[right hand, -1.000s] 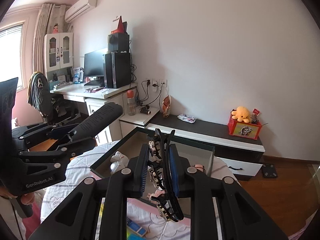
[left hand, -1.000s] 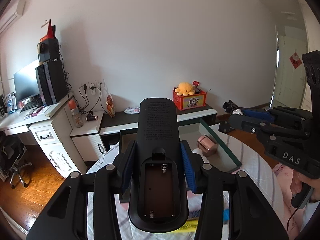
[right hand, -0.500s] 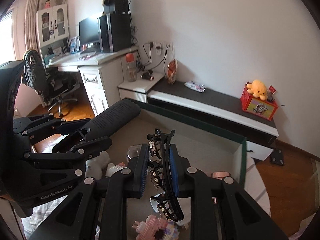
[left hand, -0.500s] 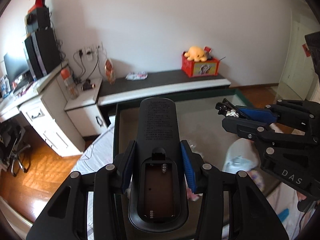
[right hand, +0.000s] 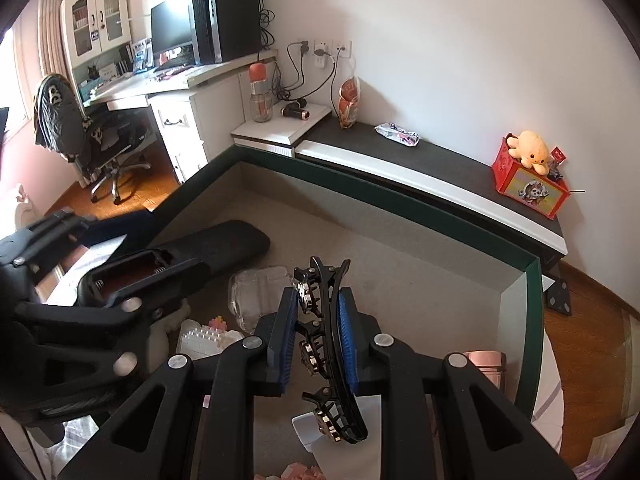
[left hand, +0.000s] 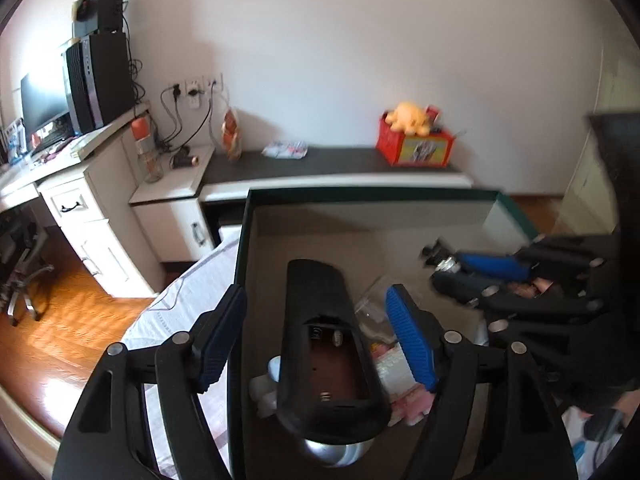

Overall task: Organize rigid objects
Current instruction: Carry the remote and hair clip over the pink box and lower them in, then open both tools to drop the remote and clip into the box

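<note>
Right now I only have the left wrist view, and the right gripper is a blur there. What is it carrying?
Observer: A black hair clip with metallic studs; the jaws of the right gripper are shut on it.
Operator: What lies under the clip?
Observer: A flat white item on the floor of the green-rimmed box, just below the clip's near end.

The left gripper (left hand: 316, 336) now stands spread wide, its pads clear of the black remote control (left hand: 326, 344), which it clamped before. Both grippers sit lower over the green-rimmed box (left hand: 360, 194).
</note>
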`<state>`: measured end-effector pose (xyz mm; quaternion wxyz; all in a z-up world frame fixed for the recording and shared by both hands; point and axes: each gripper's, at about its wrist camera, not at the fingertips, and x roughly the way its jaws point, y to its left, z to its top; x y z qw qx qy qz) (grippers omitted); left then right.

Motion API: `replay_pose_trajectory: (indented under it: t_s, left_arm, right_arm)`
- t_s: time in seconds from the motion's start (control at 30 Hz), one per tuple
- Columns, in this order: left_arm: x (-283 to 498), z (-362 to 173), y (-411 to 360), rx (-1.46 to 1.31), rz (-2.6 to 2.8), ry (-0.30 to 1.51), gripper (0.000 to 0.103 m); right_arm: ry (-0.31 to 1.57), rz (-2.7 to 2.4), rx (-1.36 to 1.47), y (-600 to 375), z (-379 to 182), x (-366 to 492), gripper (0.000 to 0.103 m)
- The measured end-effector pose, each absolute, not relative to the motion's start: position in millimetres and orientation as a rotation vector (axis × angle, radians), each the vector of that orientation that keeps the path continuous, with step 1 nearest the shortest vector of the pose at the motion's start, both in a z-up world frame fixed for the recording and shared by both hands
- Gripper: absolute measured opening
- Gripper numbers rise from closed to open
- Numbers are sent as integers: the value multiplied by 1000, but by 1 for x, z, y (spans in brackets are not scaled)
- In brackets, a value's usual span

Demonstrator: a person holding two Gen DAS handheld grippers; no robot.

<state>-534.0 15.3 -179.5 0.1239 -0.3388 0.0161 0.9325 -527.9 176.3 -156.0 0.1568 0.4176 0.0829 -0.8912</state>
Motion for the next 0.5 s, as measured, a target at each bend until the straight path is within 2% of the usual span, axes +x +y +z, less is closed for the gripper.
replay_pose_trajectory:
  t_s: [0.07, 0.5]
  left_arm:
    - [-529, -179, 14, -962, 2744, 55, 82]
    - [-523, -179, 5, -915, 2769, 37, 89]
  right_arm:
    - [225, -2553, 1206, 178, -156, -529, 21]
    - [177, -2596, 1226, 182, -157, -532, 21]
